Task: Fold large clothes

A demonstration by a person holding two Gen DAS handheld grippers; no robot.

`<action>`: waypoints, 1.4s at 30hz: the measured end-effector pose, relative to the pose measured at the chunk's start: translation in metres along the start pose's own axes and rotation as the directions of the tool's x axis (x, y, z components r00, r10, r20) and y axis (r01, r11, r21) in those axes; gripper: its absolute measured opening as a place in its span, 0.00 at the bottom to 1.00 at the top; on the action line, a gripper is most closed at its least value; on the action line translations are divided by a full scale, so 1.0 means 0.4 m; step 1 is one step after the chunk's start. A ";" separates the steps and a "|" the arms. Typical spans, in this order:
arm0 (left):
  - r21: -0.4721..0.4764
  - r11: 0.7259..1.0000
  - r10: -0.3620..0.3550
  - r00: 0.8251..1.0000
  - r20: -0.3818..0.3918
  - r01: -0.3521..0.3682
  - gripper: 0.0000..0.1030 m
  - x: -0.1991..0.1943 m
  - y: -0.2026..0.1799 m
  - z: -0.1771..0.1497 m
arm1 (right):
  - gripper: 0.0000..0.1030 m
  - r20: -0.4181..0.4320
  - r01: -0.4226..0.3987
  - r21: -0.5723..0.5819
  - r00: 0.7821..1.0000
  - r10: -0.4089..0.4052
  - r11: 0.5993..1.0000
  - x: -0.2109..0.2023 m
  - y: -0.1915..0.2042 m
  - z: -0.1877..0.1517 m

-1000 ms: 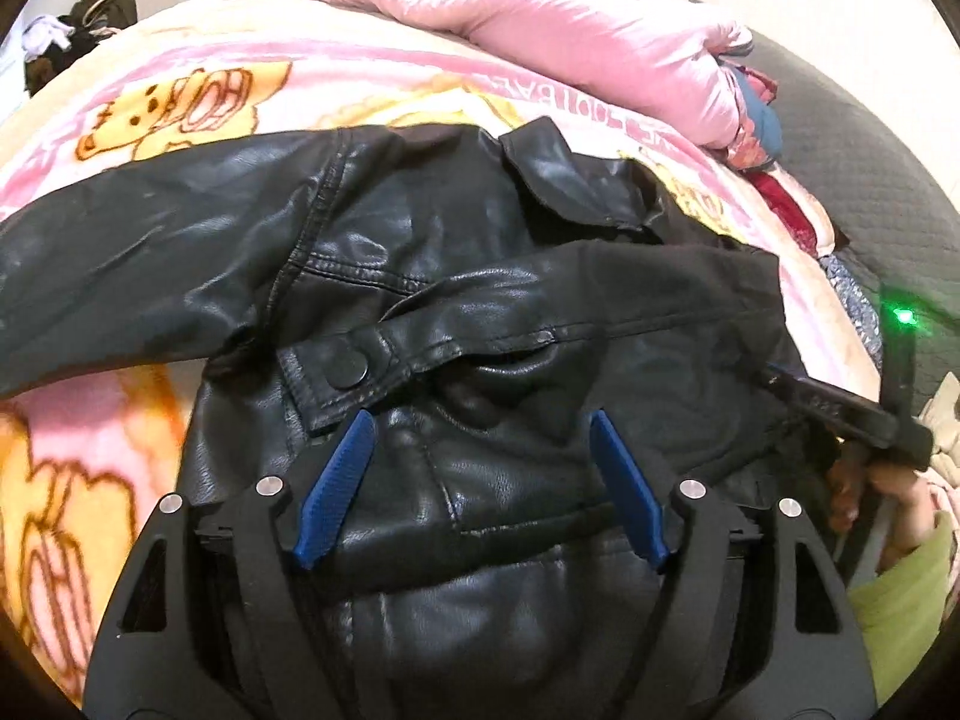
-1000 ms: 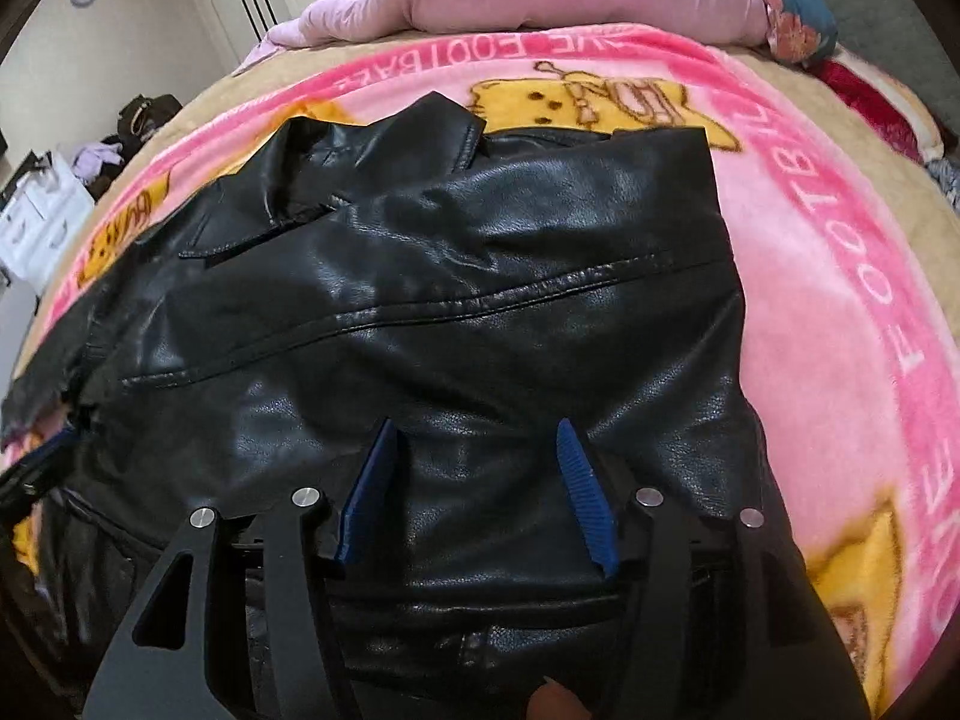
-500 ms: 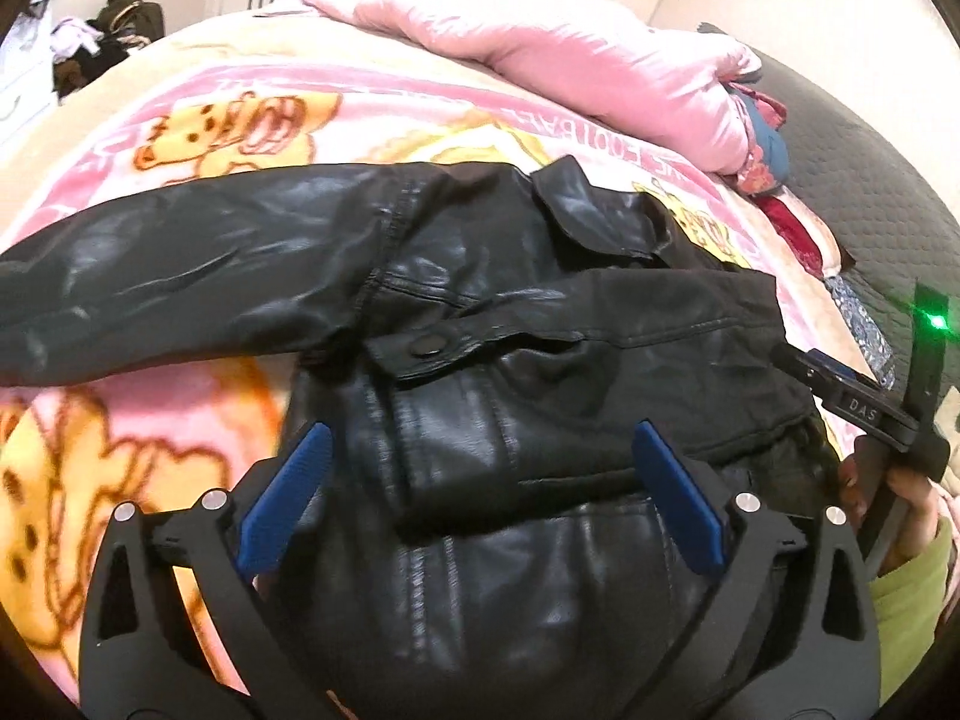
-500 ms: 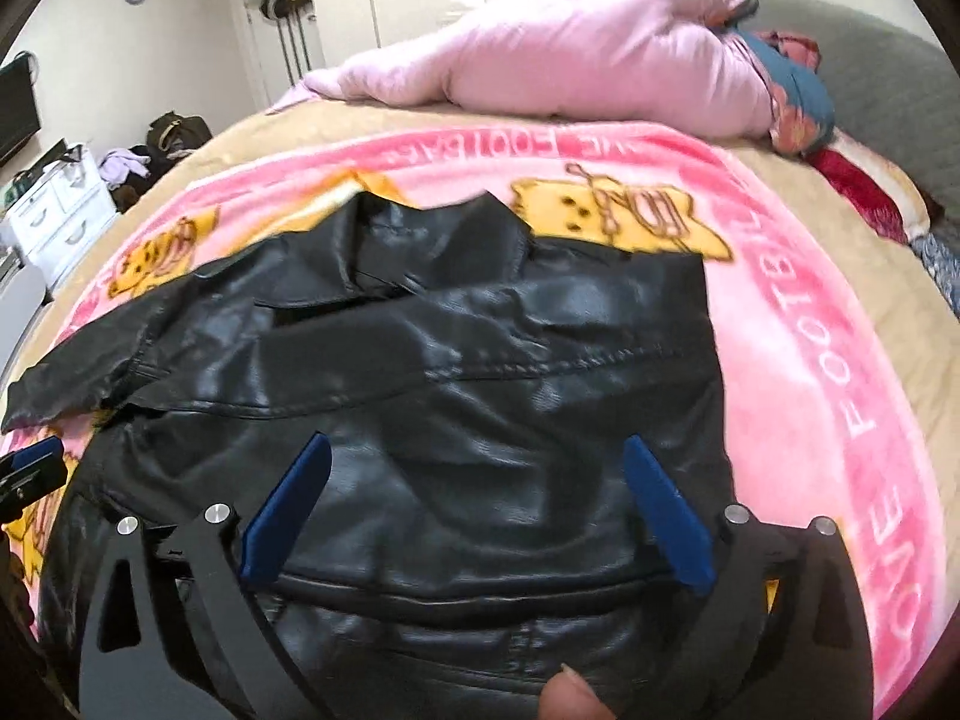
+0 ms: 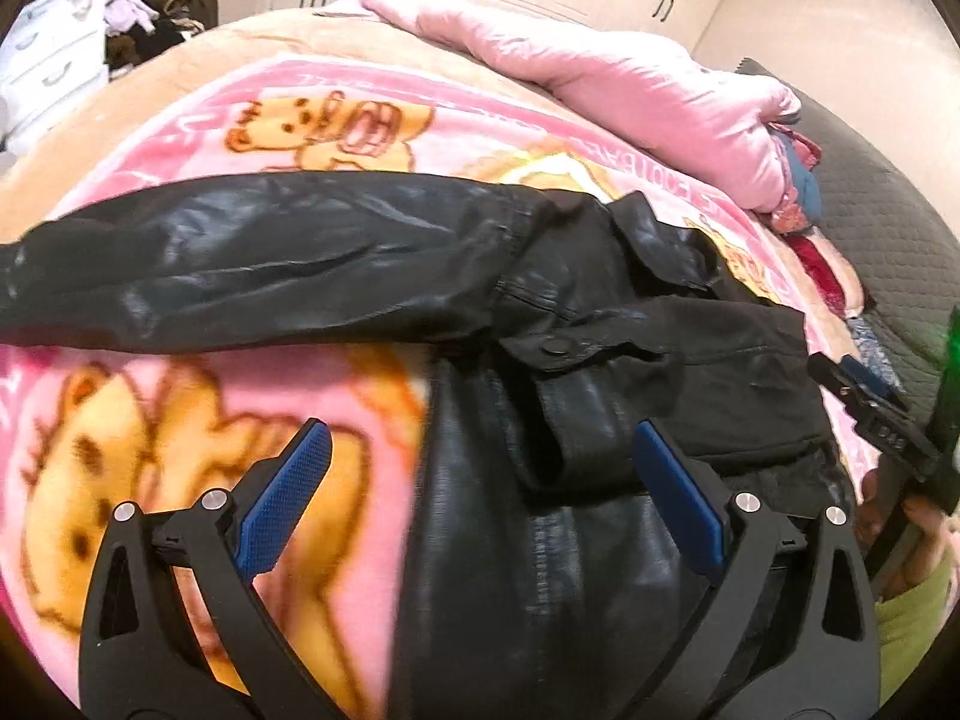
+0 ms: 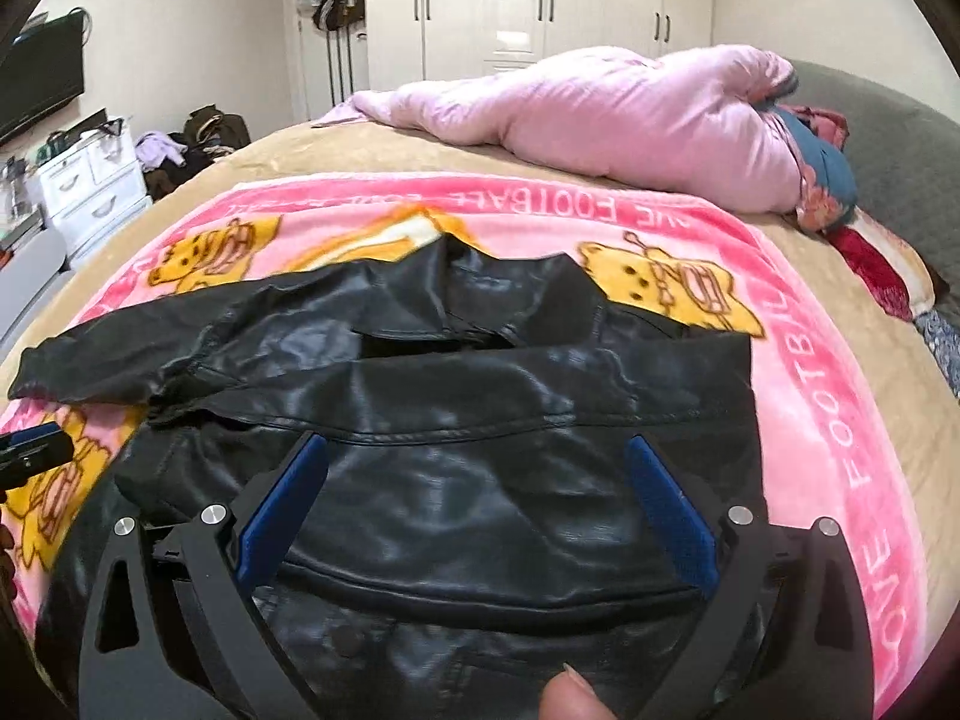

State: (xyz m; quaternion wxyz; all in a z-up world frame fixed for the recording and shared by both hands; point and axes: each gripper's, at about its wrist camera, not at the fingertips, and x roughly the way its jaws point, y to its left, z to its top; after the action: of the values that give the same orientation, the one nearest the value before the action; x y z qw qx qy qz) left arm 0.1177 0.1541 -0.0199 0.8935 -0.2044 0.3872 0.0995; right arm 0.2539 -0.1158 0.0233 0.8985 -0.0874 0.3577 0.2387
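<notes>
Black jacket (image 6: 480, 480) lies beneath 2 wide-open, empty hand-held grippers.

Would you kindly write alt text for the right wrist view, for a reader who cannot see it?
A black leather jacket lies on a pink cartoon-bear blanket on a bed, one sleeve folded across its body, the other stretched out left. The right hand-held gripper hangs over it, blue pads wide open, holding nothing. A pink duvet lies behind.

The left gripper (image 5: 477, 450) points forward and down, its blue pads (image 5: 282, 501) spread wide with nothing pinched between them. The right gripper (image 6: 474, 468) is tilted likewise, jaws fully apart and empty, a fingertip (image 6: 573, 696) showing at six o'clock
</notes>
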 end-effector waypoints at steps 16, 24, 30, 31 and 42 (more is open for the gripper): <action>-0.085 0.996 0.007 0.999 0.041 -0.003 0.91 -0.071 0.127 0.008 | 0.96 0.007 -0.115 0.020 0.993 0.115 0.993 -0.043 0.171 0.033; -0.150 0.989 0.022 0.998 0.064 -0.012 0.91 -0.098 0.211 0.009 | 0.96 -0.009 -0.150 -0.054 0.989 0.150 0.987 -0.048 0.300 0.051; -0.218 0.976 0.042 0.995 0.089 -0.022 0.91 -0.115 0.291 0.011 | 0.96 -0.015 -0.166 -0.088 0.986 0.165 0.982 -0.039 0.373 0.053; -0.235 0.972 0.048 0.995 0.091 -0.025 0.91 -0.117 0.307 0.012 | 0.96 -0.022 -0.164 -0.092 0.987 0.162 0.982 -0.033 0.385 0.054; -0.448 0.893 0.123 0.983 0.135 -0.050 0.91 -0.123 0.503 0.010 | 0.95 -0.073 -0.175 -0.118 0.983 0.167 0.977 0.044 0.471 0.075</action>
State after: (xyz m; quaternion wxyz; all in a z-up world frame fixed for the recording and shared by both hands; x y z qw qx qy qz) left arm 0.0192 0.3354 -0.0391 0.8464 -0.3762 0.2903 0.2406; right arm 0.1904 0.0647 0.0359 0.8557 -0.1196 0.3765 0.3342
